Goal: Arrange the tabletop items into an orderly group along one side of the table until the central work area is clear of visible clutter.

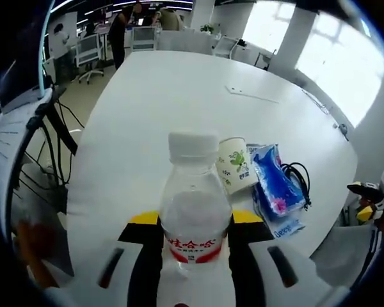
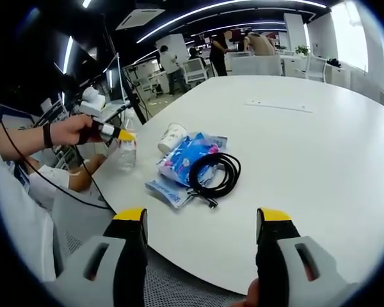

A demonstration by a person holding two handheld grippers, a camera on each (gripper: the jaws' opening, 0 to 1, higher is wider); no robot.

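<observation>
A clear water bottle (image 1: 193, 217) with a white cap and red label stands between the jaws of my left gripper (image 1: 195, 220), which is shut on it near the table's edge. In the right gripper view the same bottle (image 2: 127, 152) stands at the left edge of the table, held by the left gripper (image 2: 118, 134) in a person's hand. Beside it lie a tipped paper cup (image 1: 235, 165) (image 2: 171, 137), blue tissue packs (image 1: 276, 182) (image 2: 182, 160) and a coiled black cable (image 1: 297, 176) (image 2: 214, 171). My right gripper (image 2: 201, 220) is open, off the table's near edge.
The white table (image 1: 179, 96) (image 2: 307, 147) stretches far beyond the group, with a thin flat strip (image 1: 253, 94) (image 2: 278, 105) on it. Office chairs (image 1: 89, 54), desks and people stand in the background. Cables and a stand (image 1: 48, 141) are beside the table's left edge.
</observation>
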